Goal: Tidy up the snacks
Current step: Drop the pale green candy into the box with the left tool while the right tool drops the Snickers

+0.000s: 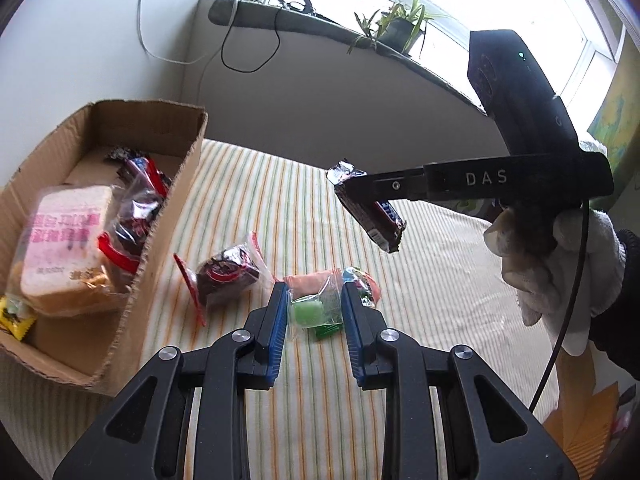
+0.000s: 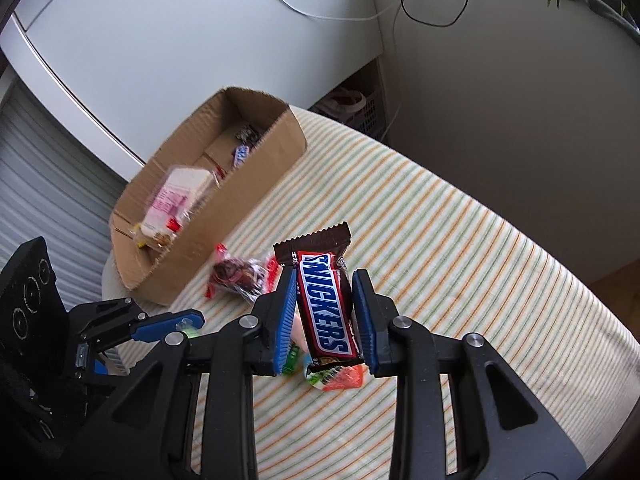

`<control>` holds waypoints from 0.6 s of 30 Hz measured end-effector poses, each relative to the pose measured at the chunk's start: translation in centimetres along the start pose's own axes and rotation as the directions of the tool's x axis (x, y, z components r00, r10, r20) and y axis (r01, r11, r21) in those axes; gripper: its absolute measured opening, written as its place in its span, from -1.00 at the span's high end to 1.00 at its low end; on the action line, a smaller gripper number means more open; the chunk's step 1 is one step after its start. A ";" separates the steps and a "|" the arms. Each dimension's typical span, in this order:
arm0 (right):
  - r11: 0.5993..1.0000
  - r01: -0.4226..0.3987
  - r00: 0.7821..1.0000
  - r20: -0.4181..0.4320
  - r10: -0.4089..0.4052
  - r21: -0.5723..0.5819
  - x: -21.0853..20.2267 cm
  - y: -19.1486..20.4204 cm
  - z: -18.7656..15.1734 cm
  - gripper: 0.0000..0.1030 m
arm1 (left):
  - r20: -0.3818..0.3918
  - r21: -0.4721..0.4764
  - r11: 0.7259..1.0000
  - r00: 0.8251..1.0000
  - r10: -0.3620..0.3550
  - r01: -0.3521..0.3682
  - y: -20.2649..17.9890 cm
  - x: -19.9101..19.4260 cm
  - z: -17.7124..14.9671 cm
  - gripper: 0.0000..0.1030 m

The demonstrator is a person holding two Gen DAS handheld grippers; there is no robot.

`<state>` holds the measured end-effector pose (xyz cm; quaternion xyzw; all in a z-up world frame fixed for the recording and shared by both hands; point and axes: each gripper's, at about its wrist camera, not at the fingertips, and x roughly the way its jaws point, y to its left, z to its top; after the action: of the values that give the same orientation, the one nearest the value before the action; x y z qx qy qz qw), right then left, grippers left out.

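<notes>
My right gripper [image 2: 324,312] is shut on a Snickers bar [image 2: 324,300] and holds it in the air above the striped table; it also shows in the left wrist view [image 1: 366,210]. My left gripper [image 1: 314,304] has its fingers [image 1: 280,320] either side of a clear bag with a green sweet [image 1: 310,312] on the table; the jaws look apart from it. A clear bag of dark snacks with a red seal [image 1: 226,276] lies beside the cardboard box [image 1: 168,216]. The box holds a wrapped sandwich [image 1: 64,240] and other snack bags.
An orange and white packet [image 2: 340,378] lies under the right gripper. The striped tablecloth [image 2: 460,260] covers the table. A windowsill with a plant [image 1: 400,28] and cables runs behind. A white cabinet [image 2: 200,40] stands past the box.
</notes>
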<state>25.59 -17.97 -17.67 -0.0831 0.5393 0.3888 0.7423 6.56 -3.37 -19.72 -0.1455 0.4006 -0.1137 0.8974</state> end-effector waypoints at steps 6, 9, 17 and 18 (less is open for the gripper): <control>1.000 -0.003 1.000 0.014 0.003 -0.007 -0.2 2.3 1.8 0.43 | 0.008 0.005 1.000 1.000 0.007 -0.007 1.3 -1.5 1.1 0.51; 1.000 -0.010 1.000 0.022 0.010 -0.010 -0.2 3.5 2.9 0.43 | 0.013 0.008 1.000 1.000 0.019 -0.019 2.3 -2.6 1.9 0.51; 1.000 -0.014 1.000 0.027 0.014 -0.018 1.3 6.9 6.4 0.43 | 0.027 -0.010 0.998 0.998 0.065 -0.065 6.2 -4.5 3.5 0.51; 1.000 -0.013 1.000 0.025 0.013 -0.017 1.7 7.2 6.7 0.43 | 0.029 -0.017 0.997 0.997 0.073 -0.073 6.8 -4.7 3.5 0.51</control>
<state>25.92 -8.65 -14.30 -0.0811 0.5270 0.3992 0.7459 6.71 5.05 -16.63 -0.1393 0.3935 -0.0756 0.9056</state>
